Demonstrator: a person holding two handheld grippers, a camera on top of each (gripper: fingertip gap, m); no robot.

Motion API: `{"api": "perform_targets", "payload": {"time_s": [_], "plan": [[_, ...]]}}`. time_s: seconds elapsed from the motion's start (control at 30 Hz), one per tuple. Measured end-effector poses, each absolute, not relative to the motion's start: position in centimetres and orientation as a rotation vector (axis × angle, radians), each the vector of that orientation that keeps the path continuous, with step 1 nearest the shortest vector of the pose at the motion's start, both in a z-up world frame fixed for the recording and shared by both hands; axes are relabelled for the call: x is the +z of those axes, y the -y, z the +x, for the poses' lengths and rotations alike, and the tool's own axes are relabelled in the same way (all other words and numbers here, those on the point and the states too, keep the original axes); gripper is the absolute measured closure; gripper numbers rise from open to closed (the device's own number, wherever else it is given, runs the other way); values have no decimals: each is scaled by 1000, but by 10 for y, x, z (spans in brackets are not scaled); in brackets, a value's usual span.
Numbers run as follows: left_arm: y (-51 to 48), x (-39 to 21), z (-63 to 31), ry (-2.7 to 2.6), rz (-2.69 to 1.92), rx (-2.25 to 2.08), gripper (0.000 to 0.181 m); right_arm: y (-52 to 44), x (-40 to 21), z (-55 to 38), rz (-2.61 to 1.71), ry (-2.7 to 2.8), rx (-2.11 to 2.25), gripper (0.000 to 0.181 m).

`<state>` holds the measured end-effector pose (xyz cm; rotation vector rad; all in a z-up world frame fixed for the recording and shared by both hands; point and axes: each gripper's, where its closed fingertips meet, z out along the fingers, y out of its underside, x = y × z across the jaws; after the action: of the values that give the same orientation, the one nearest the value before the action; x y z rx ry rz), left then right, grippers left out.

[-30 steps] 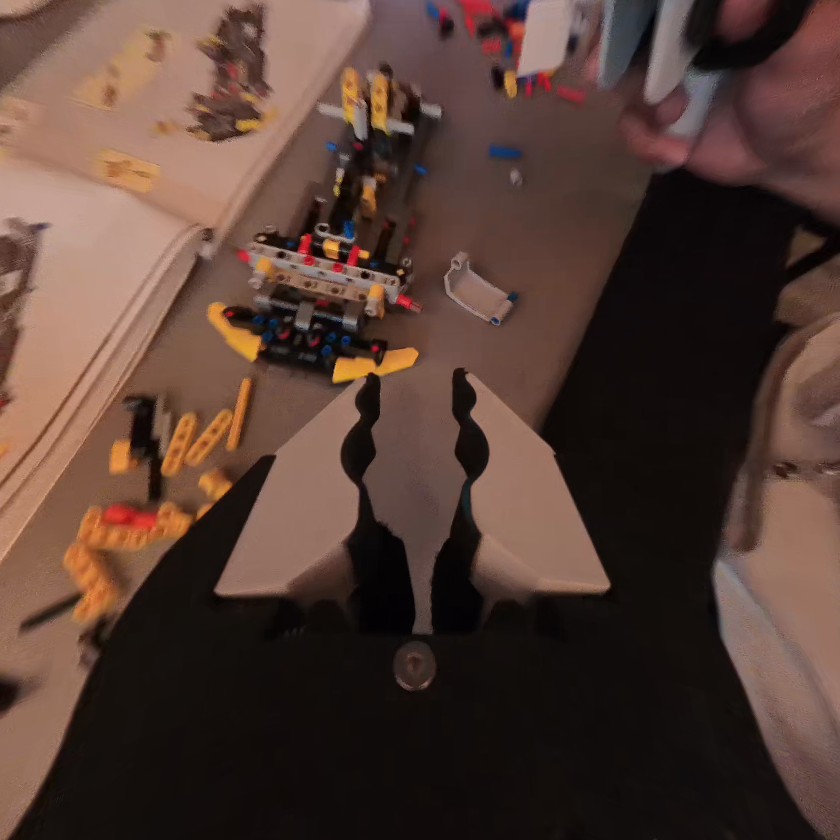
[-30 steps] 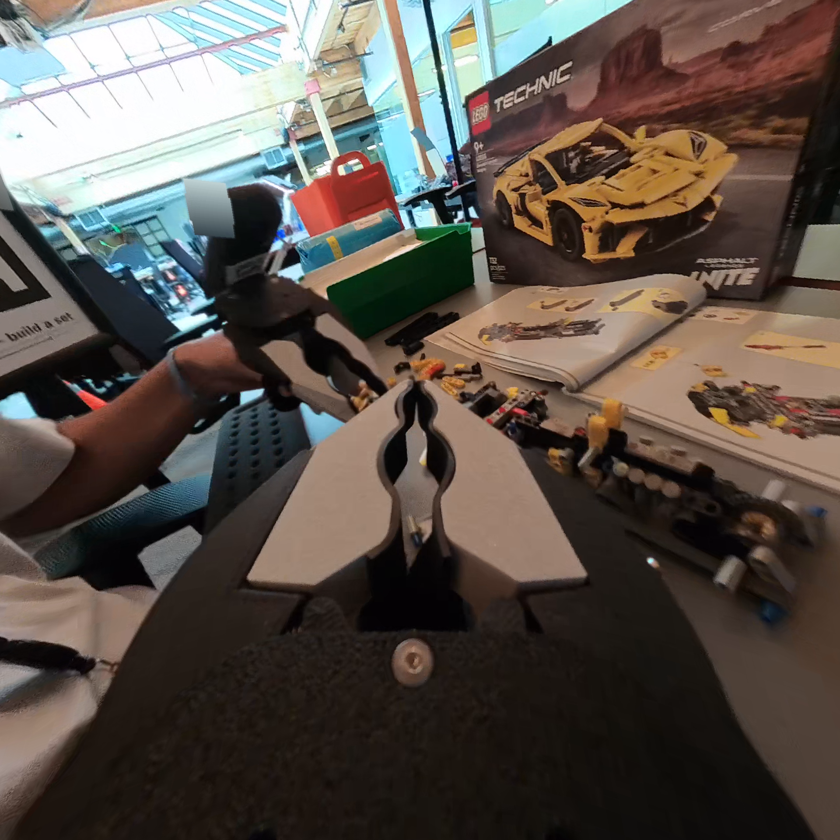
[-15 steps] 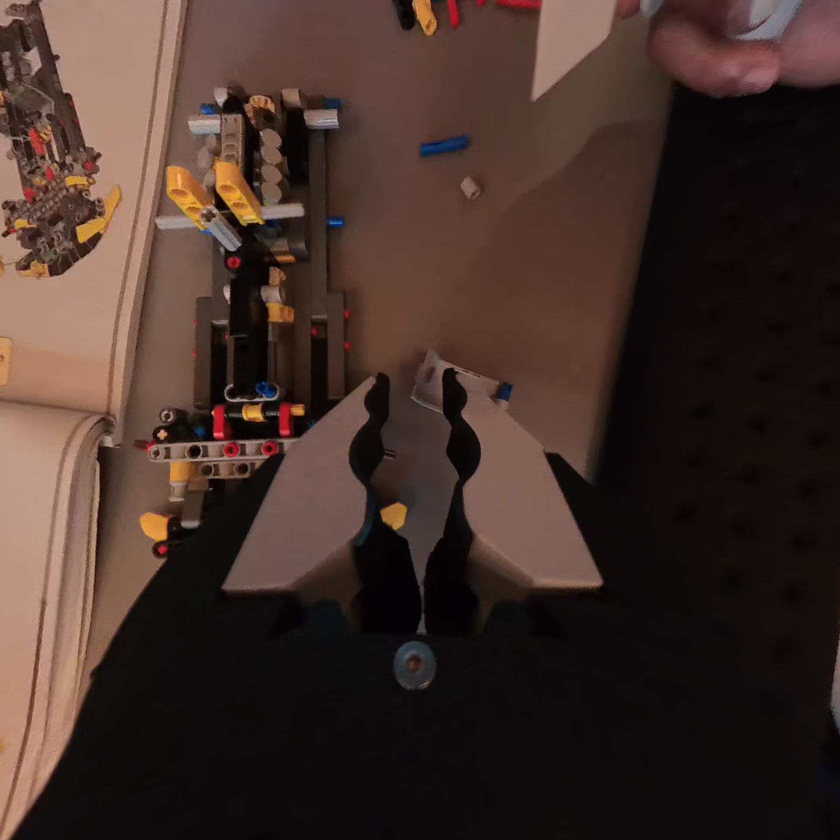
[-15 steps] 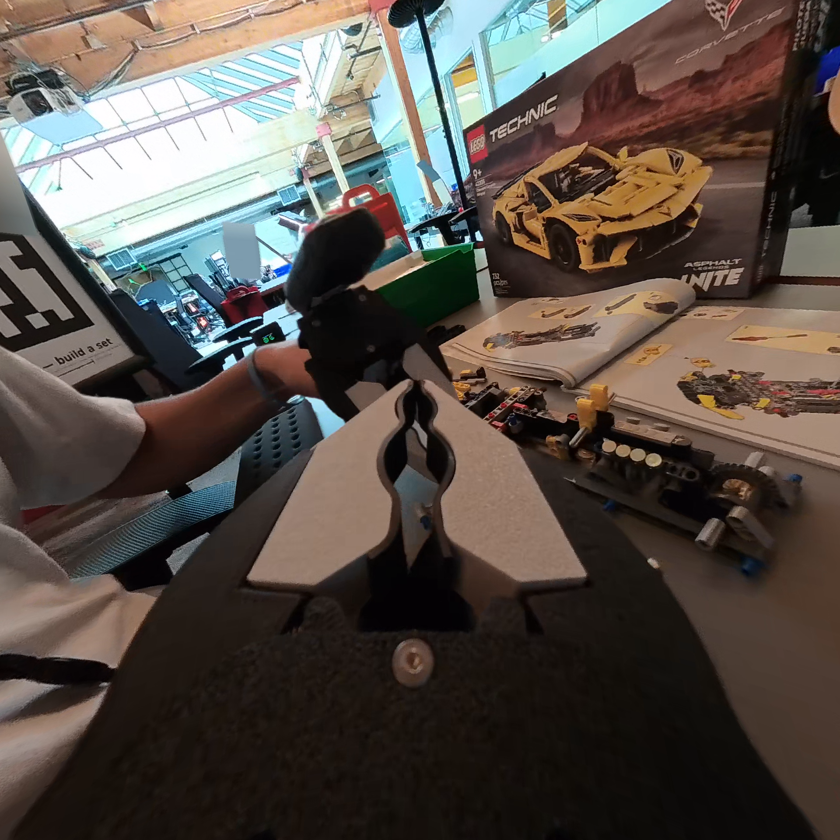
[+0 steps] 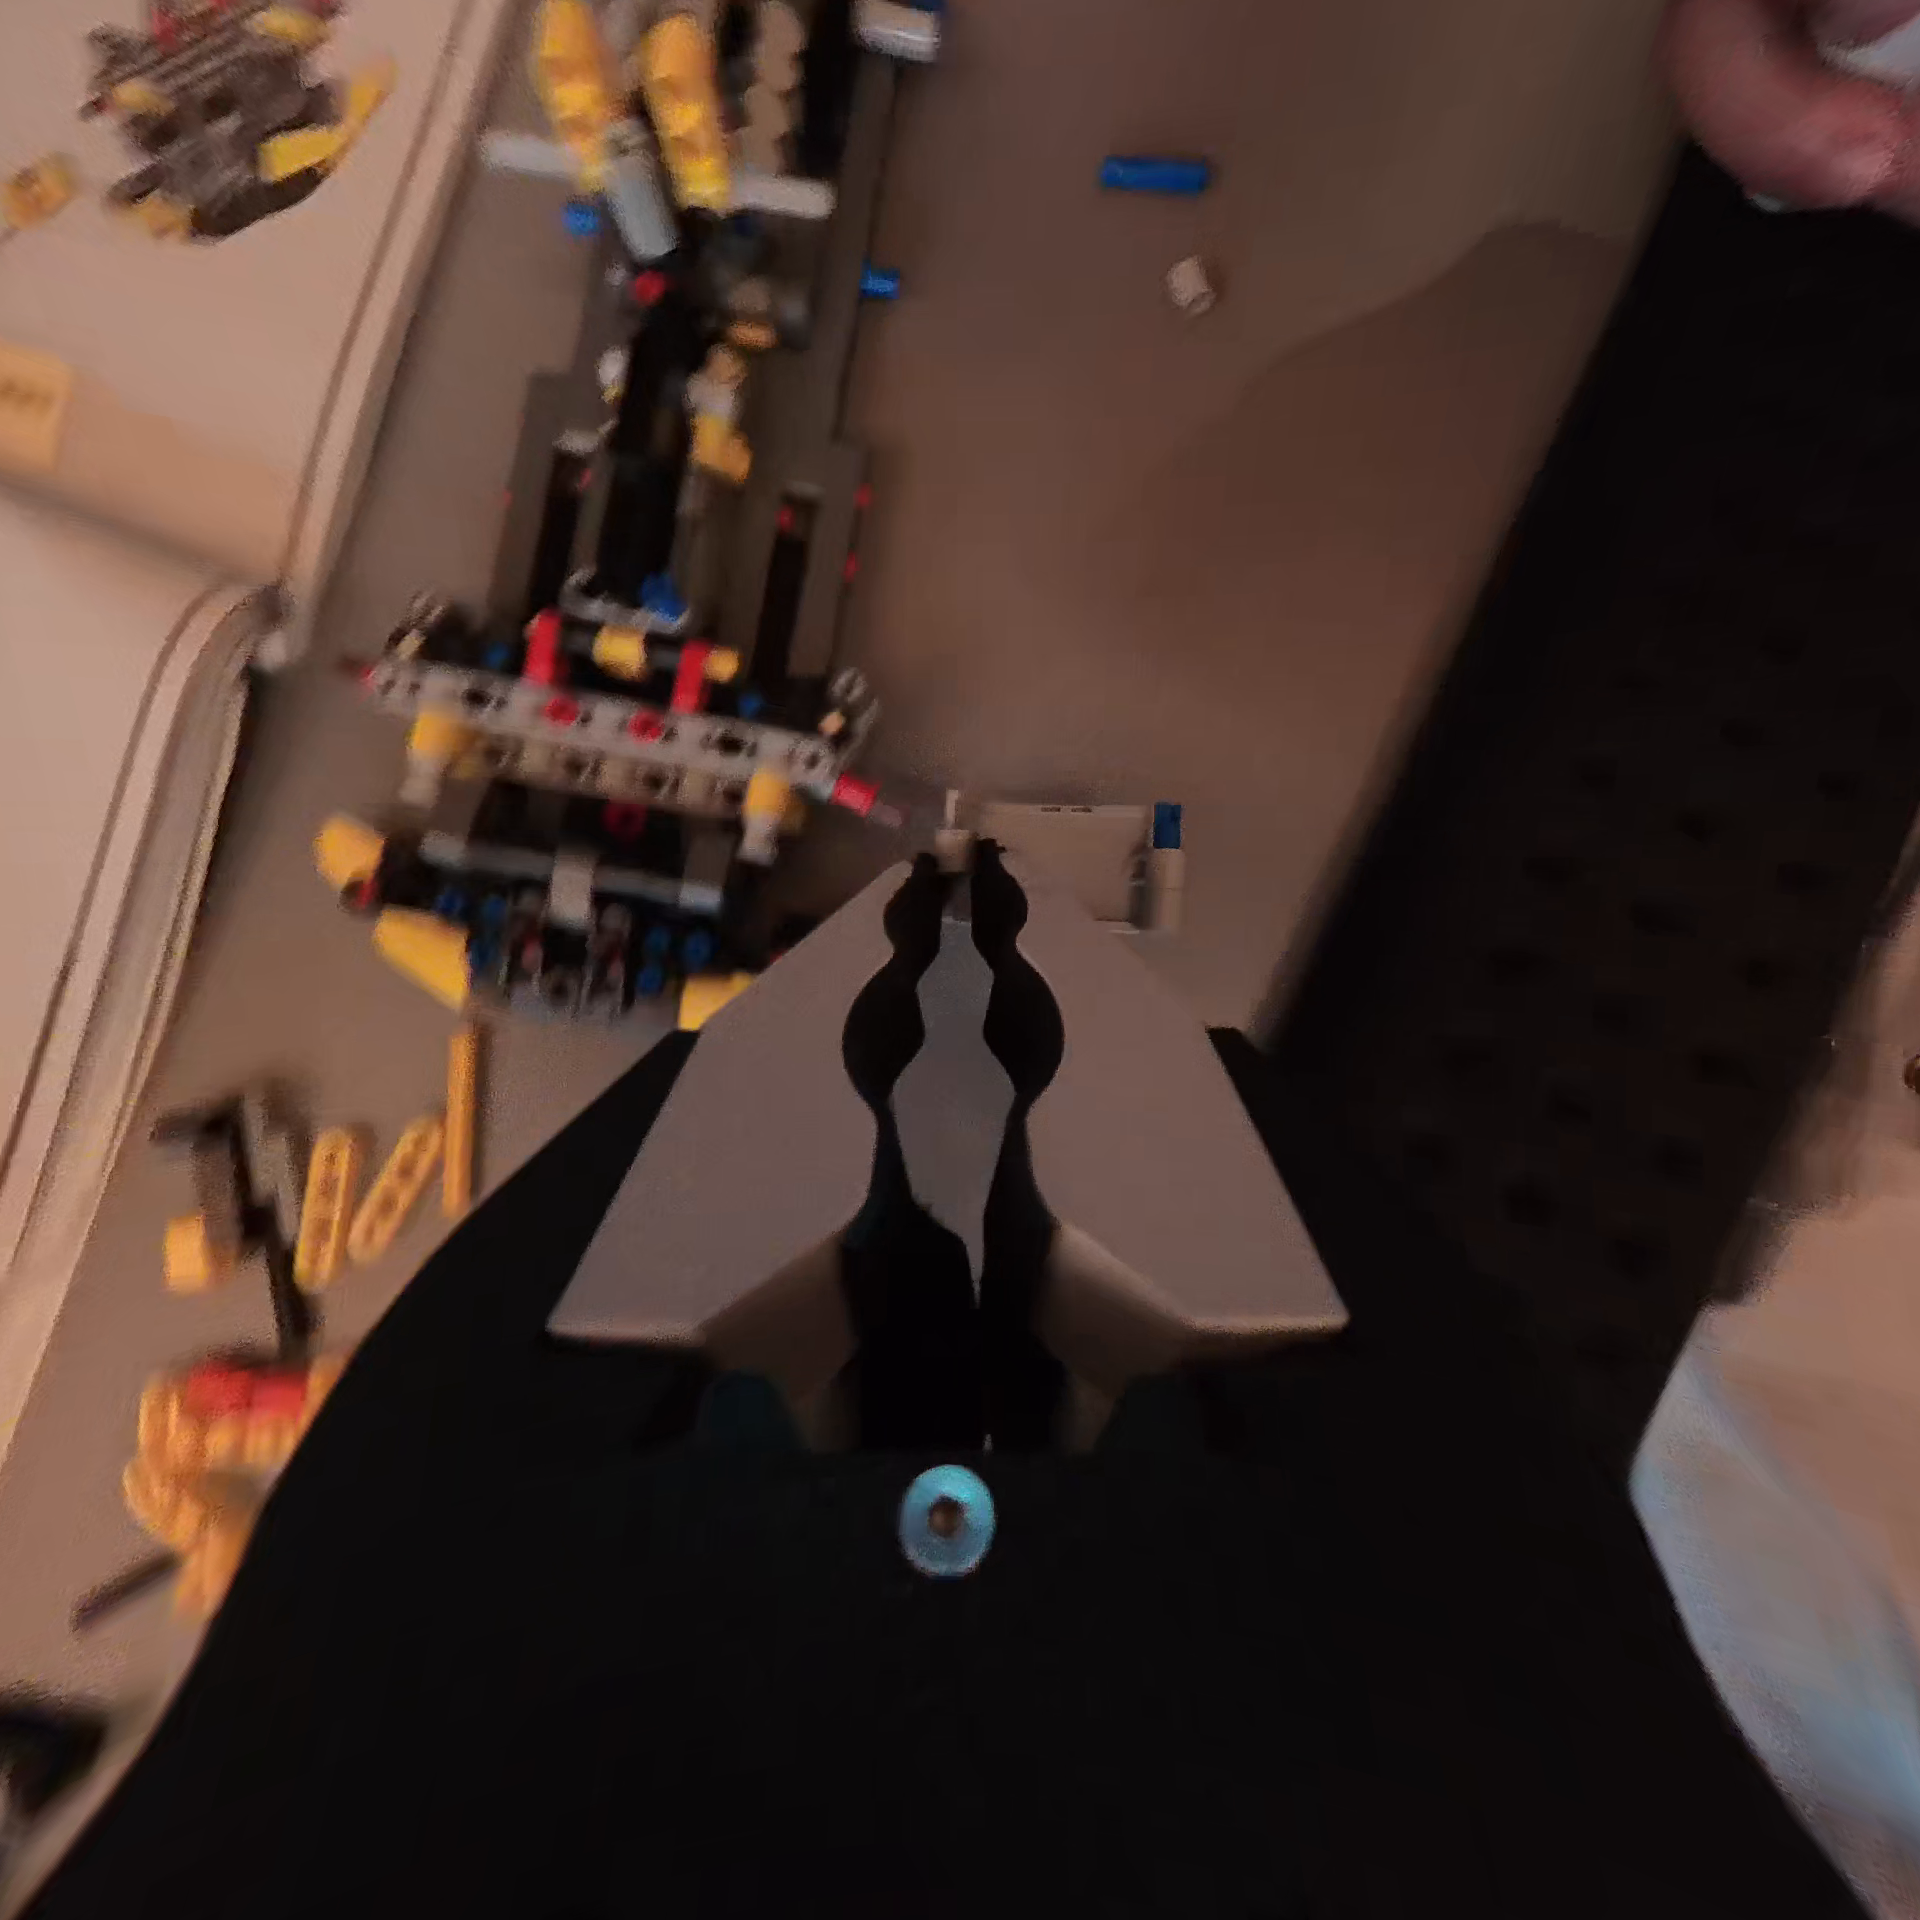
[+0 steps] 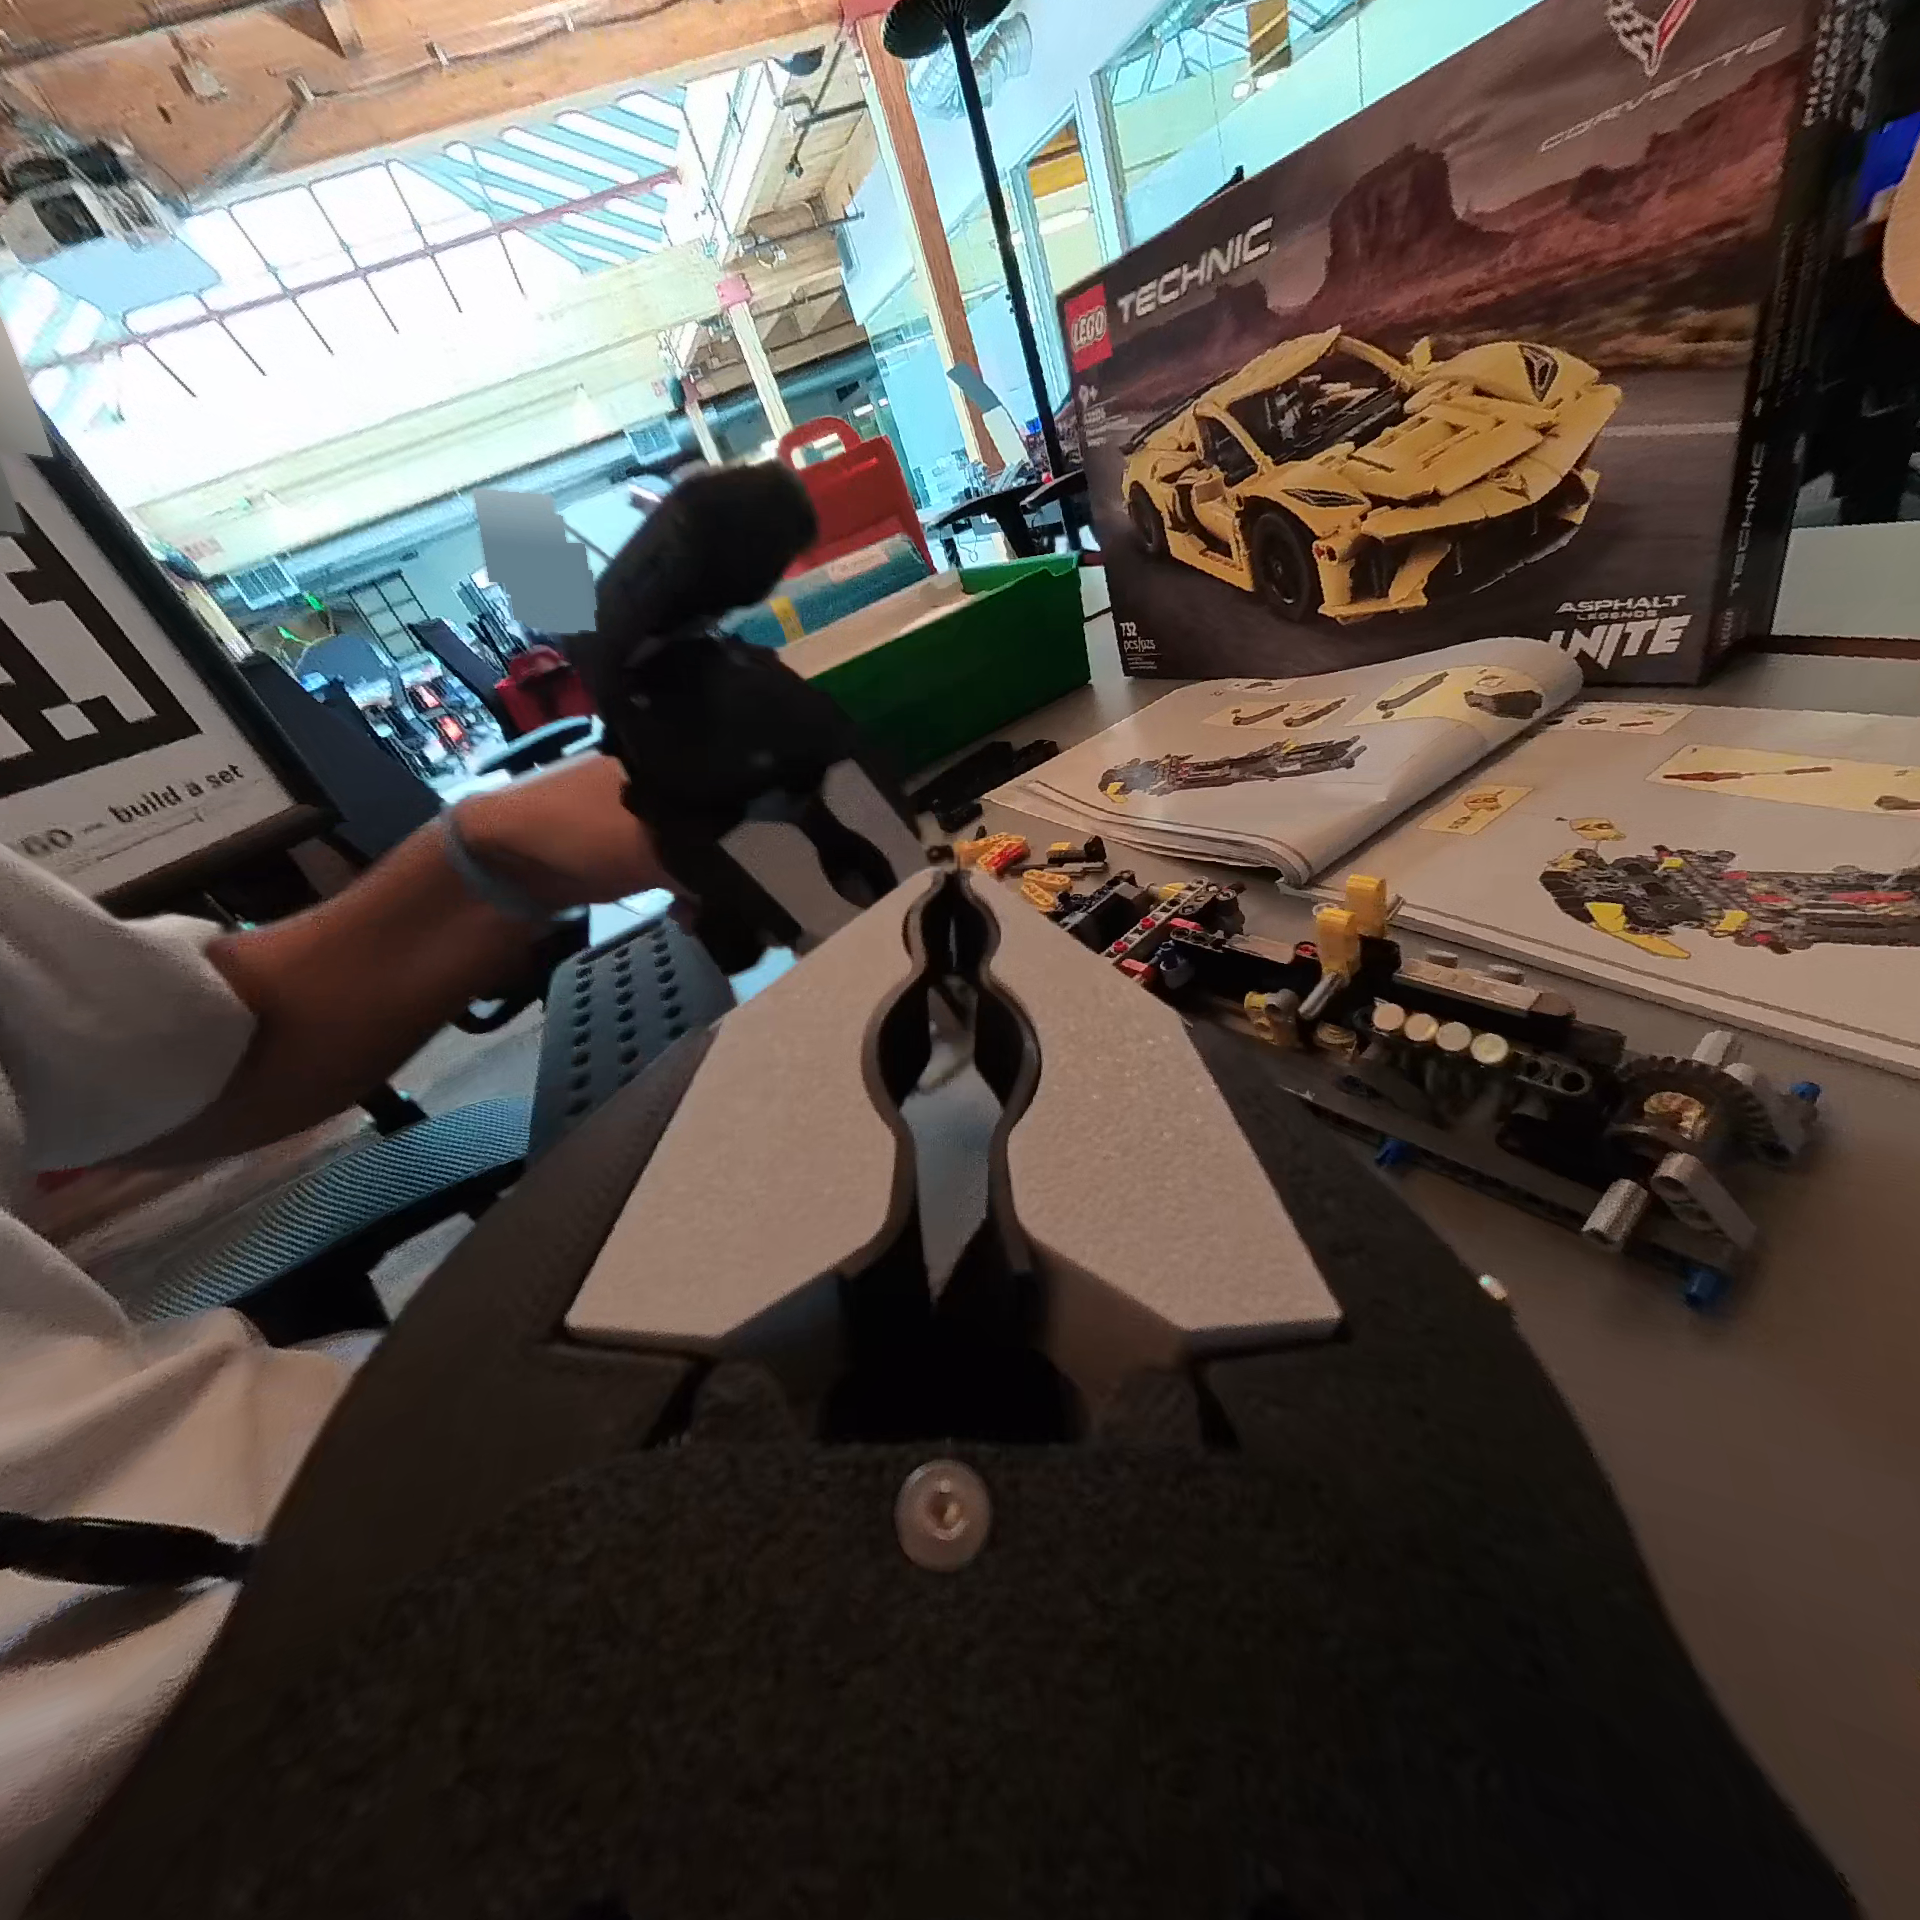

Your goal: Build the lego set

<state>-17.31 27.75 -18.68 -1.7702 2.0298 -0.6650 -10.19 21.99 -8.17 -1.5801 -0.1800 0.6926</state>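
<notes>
While the left tool point(image 5: 954, 854) pinches a grey panel piece point(image 5: 1081, 854), the chassis point(image 5: 644, 665) lies just left; right tool point(image 6: 948, 883) closed.

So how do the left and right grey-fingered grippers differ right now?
The left gripper pinches a corner of the light grey panel piece on the table; the right gripper is shut with nothing visible between its tips. The left looks steeply down beside the half-built black and yellow chassis; the right is held nearer level. Both have tips close together.
</notes>
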Motion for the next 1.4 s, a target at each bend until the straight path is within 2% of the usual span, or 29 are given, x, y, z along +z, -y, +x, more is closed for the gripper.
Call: {"api": "perform_targets", "payload": {"time_s": [0.2, 0.43, 0.87, 1.0, 1.1, 1.4], "plan": [[-300, -199, -216, -1722, -1929, -441, 177, -226, -103, -131, -1699, 411, 429, 181], [-298, -210, -211, -1556, -1985, -453, 177, -229, -120, -152, -1757, 604, 157, 181], [-290, -190, -219, -1537, -1956, -716, 169, -229, -118, -146, -1766, 532, 261, 181], [-296, -182, -230, -1678, -1805, -734, 168, -229, -117, -146, -1765, 528, 286, 181], [-289, -181, -231, -1917, -1543, -743, 156, -229, -119, -148, -1770, 538, 293, 181], [-290, -206, -218, -2458, -984, -723, 140, -227, -118, -150, -1765, 534, 352, 181]]}}
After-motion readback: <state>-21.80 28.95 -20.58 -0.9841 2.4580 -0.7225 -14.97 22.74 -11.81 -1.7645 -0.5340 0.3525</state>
